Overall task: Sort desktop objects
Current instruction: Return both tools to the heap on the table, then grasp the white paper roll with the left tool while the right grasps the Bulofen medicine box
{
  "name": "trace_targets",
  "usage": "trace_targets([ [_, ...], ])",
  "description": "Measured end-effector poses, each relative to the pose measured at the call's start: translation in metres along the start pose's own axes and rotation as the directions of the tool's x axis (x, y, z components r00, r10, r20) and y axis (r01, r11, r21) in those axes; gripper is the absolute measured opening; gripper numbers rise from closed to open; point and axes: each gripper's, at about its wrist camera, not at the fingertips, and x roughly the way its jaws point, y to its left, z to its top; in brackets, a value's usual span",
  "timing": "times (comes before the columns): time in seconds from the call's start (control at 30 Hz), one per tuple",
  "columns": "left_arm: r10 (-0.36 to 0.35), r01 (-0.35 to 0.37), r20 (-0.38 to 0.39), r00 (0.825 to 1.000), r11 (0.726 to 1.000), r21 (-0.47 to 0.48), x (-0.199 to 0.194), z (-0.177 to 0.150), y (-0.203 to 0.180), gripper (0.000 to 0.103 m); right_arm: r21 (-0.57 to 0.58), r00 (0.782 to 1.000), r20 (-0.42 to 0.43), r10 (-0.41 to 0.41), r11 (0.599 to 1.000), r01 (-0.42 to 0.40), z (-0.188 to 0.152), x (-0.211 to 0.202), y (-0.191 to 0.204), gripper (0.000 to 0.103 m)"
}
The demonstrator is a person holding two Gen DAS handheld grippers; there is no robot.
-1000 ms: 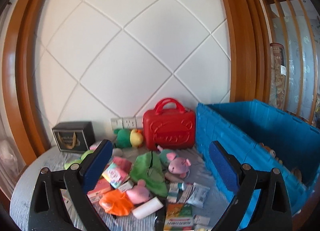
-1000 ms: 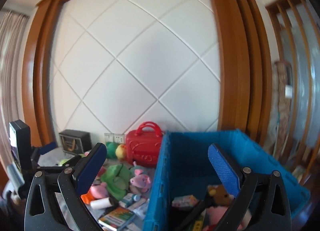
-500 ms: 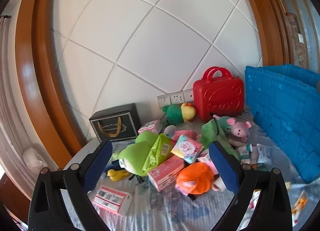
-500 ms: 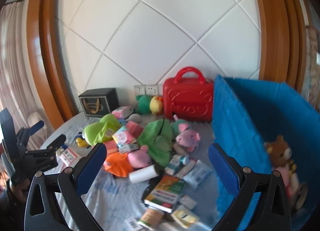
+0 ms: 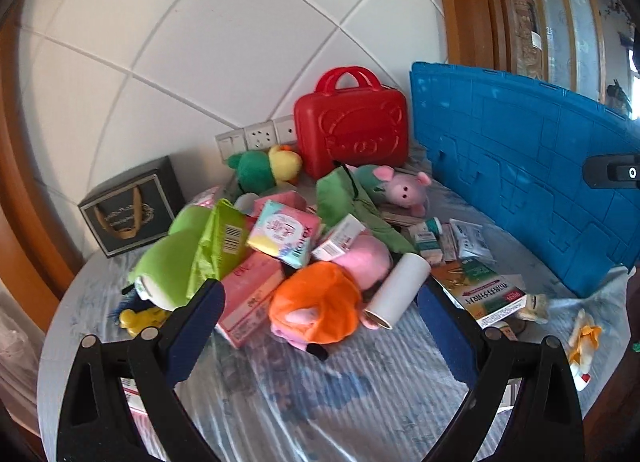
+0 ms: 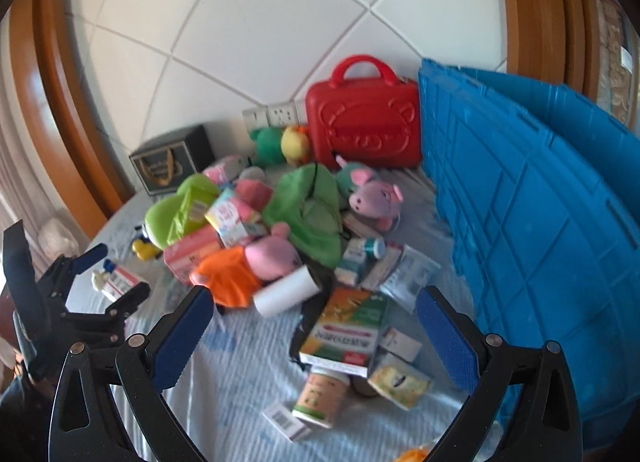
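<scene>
One bottle (image 6: 320,396), right view only

Clutter heap mid-table on the striped cloth: orange plush (image 5: 316,308) at the near edge, touching a white roll (image 5: 396,289) lying on its side and a pink plush (image 5: 362,258) behind it. Green plush (image 5: 172,262) on the left, pink pig plush (image 5: 406,192) at the back right, flat green-orange box (image 6: 346,328) plus small packets nearer the blue crate (image 6: 532,222). Red case (image 5: 352,132) upright against the wall, just beside the crate.
</scene>
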Motion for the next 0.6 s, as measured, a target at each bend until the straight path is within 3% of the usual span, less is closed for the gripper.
trace_targets([
  [0.03, -0.029, 0.029, -0.012, 1.0, 1.0, 0.005, 0.009, -0.001, -0.006, 0.099, 0.006, 1.0, -0.015, 0.009, 1.0, -0.009, -0.001, 0.004, -0.003, 0.103],
  [0.23, -0.16, 0.171, -0.102, 0.982, 0.979, 0.114, 0.071, -0.01, -0.047, 0.099, 0.003, 0.999, -0.05, 0.009, 1.0, -0.009, 0.003, 0.021, -0.025, 0.103],
  [0.37, -0.288, 0.315, -0.175, 0.942, 0.936, 0.155, 0.117, -0.016, -0.067, 0.097, -0.011, 0.997, -0.079, -0.002, 1.0, 0.001, -0.002, 0.039, -0.036, 0.103],
  [0.57, -0.331, 0.407, -0.283, 0.9, 0.871, 0.277, 0.168, -0.032, -0.088, 0.09, 0.005, 0.99, -0.14, 0.017, 1.0, -0.016, -0.02, 0.07, -0.053, 0.103],
  [0.6, -0.322, 0.403, -0.29, 0.901, 0.868, 0.29, 0.175, -0.033, -0.088, 0.09, 0.009, 0.988, -0.151, 0.018, 1.0, -0.016, -0.023, 0.075, -0.055, 0.103],
])
